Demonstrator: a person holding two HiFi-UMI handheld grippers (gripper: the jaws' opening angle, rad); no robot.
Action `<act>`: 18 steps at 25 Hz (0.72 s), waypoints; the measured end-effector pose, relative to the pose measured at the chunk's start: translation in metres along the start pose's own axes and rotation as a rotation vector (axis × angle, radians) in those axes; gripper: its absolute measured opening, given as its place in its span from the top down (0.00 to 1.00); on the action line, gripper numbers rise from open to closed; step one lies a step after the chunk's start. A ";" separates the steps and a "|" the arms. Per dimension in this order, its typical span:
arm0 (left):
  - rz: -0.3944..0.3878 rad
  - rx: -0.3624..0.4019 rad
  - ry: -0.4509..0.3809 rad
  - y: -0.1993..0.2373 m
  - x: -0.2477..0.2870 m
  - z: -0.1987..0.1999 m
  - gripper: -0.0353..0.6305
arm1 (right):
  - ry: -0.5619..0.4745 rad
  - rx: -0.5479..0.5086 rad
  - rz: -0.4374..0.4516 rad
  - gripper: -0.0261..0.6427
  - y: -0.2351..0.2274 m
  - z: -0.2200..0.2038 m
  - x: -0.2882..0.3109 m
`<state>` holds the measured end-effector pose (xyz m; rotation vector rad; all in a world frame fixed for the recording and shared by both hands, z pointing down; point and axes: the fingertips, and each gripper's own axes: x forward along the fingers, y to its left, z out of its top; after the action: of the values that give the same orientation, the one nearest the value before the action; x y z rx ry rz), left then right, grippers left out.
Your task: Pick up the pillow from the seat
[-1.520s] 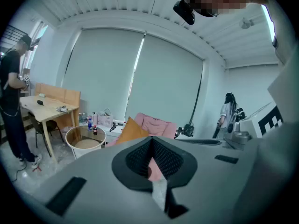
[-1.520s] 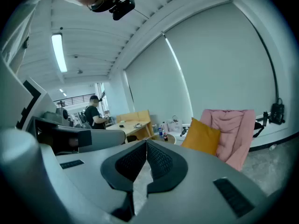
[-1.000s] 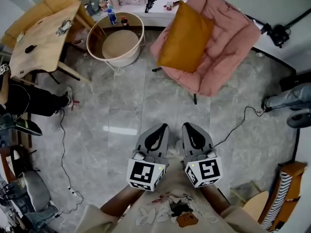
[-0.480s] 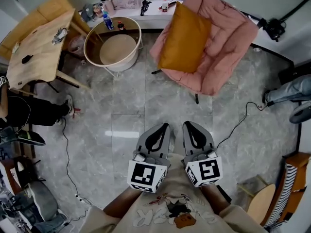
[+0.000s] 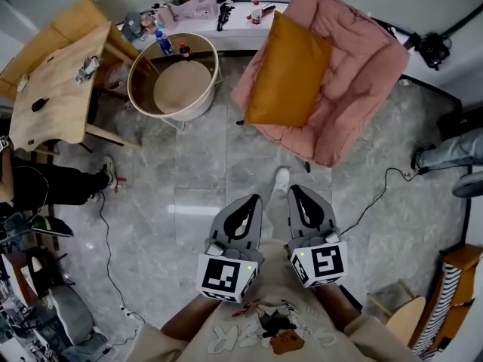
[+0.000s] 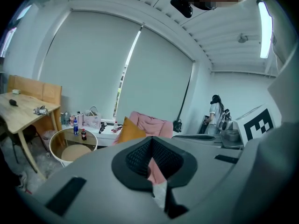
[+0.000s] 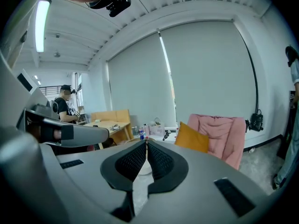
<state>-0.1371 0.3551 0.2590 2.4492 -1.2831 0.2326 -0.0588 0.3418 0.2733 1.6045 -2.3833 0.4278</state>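
Bottom centre of the head view: left gripper [image 5: 251,200] and right gripper [image 5: 296,192] side by side, held in front of the person's torso, both pointing up-frame. Both are clenched on nothing: each gripper view shows the ribbed pads pressed tip to tip with only background behind. Just above the jaws, one white shoe [image 5: 281,178] sits on the grey marble floor [image 5: 204,164], so this reads as a walk-up. A black cable [image 5: 370,194] trails on the floor at right, off the direct line. Upper centre-right: pink chair [image 5: 355,66], well apart from both grippers, bare floor between. The mustard pillow [image 5: 290,74] is on the seat, propped up against the left part of the backrest, its lower edge toward the front lip of the chair. Nothing touches it. Upper left: round side table [image 5: 213,59] beside the chair, wooden table [image 5: 53,81] further left; neither is in the way. Step in hand, judged: approach, grasp not yet started. Next move calls for closing the gap to the chair, spreading the jaws before contact, then pinching the pillow at its near edge or a corner. It's soft, so a shallow bite will likely slip; use both grippers, one per side, and lift clear of the backrest.
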 end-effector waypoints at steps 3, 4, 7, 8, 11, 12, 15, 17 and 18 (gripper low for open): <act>0.020 -0.014 -0.001 0.007 0.039 0.015 0.95 | 0.009 0.019 0.025 0.92 -0.030 0.014 0.030; 0.027 -0.012 -0.003 0.008 0.052 0.021 0.95 | 0.002 0.024 0.030 0.92 -0.042 0.022 0.038; 0.024 0.030 -0.002 0.003 0.096 0.040 0.95 | -0.028 0.017 0.038 0.92 -0.082 0.047 0.059; 0.017 0.037 0.005 0.000 0.110 0.045 0.95 | -0.032 0.014 0.041 0.92 -0.095 0.054 0.065; 0.036 0.030 0.008 -0.003 0.144 0.055 0.95 | -0.029 0.009 0.073 0.92 -0.128 0.063 0.084; 0.048 0.034 0.007 -0.003 0.153 0.057 0.95 | -0.029 0.014 0.088 0.92 -0.138 0.066 0.091; 0.069 0.059 0.009 -0.004 0.178 0.060 0.95 | -0.047 0.026 0.106 0.92 -0.165 0.074 0.109; 0.088 0.060 0.008 -0.001 0.191 0.062 0.95 | -0.053 0.022 0.111 0.92 -0.179 0.078 0.118; 0.100 0.054 0.009 0.002 0.195 0.063 0.95 | -0.052 0.016 0.117 0.92 -0.183 0.079 0.122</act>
<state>-0.0280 0.1815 0.2615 2.4280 -1.4153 0.3075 0.0631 0.1428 0.2629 1.5057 -2.5275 0.4336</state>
